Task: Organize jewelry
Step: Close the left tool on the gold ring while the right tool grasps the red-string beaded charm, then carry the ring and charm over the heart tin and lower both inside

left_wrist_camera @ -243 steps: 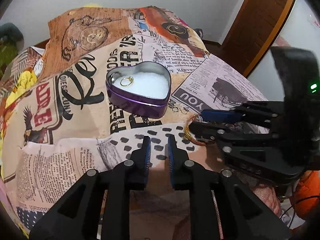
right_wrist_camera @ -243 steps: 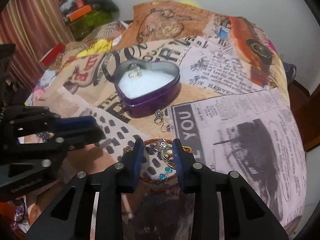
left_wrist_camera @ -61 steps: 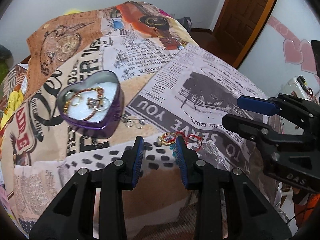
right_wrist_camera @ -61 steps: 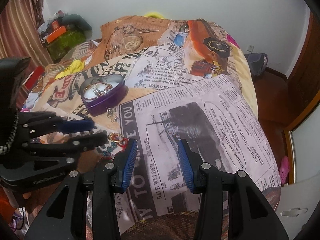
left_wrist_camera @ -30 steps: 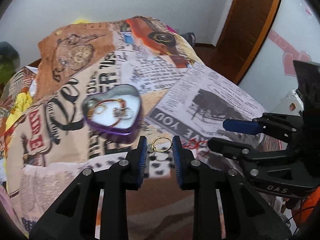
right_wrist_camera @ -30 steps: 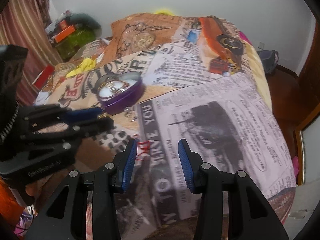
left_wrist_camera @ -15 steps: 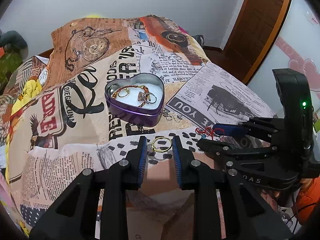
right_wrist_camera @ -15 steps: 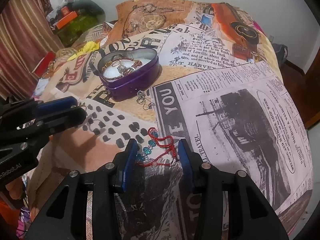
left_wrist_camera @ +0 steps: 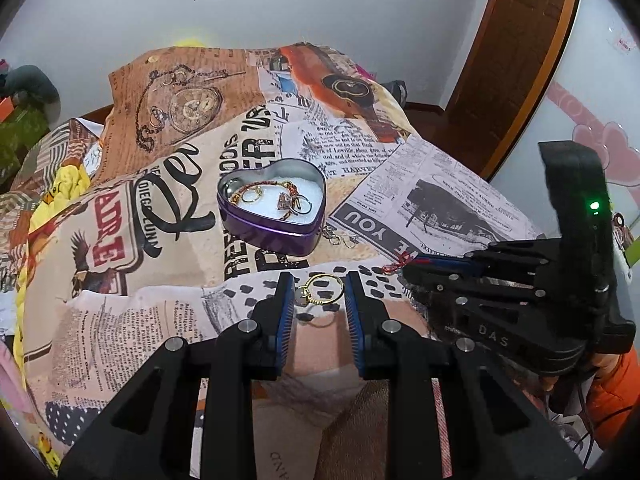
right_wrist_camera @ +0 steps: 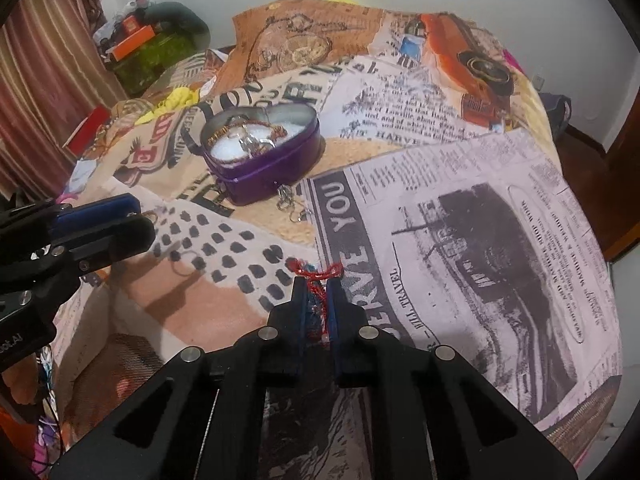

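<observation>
A purple heart-shaped tin (left_wrist_camera: 272, 232) with a white lining sits on the printed bedspread and holds a bracelet and rings (left_wrist_camera: 280, 200); it also shows in the right wrist view (right_wrist_camera: 264, 172). My left gripper (left_wrist_camera: 320, 292) is shut on a gold ring (left_wrist_camera: 322, 289), held above the cloth in front of the tin. My right gripper (right_wrist_camera: 318, 284) is shut on a red beaded bracelet (right_wrist_camera: 318, 276) at the cloth. A pair of silver earrings (right_wrist_camera: 290, 202) lies beside the tin.
The bedspread (right_wrist_camera: 460, 220) covers a bed that drops off at the right toward a wooden door (left_wrist_camera: 512, 60). Clutter and a curtain (right_wrist_camera: 44, 92) stand at the far left. Each gripper shows in the other's view: the right one (left_wrist_camera: 412, 270), the left one (right_wrist_camera: 132, 220).
My right gripper has closed on the red bracelet, which lay between its open fingers half a second ago. My left gripper still holds the gold ring, with the tin slightly farther off.
</observation>
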`<move>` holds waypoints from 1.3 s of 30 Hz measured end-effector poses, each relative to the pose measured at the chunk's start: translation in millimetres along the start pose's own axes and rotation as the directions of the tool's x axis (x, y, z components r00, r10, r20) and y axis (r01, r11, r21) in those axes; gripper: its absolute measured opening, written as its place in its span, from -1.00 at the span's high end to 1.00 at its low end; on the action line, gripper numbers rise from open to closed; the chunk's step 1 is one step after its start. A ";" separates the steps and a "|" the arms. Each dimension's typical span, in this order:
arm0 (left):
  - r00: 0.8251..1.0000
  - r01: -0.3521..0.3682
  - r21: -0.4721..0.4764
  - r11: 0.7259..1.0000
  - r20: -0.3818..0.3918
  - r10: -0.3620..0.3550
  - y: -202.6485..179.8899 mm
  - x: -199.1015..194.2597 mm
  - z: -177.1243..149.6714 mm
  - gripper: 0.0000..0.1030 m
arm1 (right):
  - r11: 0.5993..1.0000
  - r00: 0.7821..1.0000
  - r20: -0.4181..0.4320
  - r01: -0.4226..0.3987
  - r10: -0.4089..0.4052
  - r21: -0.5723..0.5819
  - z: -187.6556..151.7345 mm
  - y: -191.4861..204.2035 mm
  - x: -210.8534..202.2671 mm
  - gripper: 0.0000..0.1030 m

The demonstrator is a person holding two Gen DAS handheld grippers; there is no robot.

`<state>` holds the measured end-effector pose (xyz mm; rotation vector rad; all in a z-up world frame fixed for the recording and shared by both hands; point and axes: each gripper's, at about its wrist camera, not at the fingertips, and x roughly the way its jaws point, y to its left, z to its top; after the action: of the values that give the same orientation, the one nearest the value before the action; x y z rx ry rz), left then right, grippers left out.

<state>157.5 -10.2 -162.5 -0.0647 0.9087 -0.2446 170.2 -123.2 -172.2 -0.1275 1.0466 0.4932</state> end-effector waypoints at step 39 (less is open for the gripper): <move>0.993 -0.042 -0.041 0.998 0.113 0.047 44.3 -2.4 43.7 0.53 | 0.999 0.969 0.246 -0.017 0.027 -0.042 86.3 28.8 -37.6 0.84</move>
<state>198.6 31.3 -140.8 -0.0930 0.8009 -0.1801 211.0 -81.6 -92.9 -0.0870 0.7953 0.5359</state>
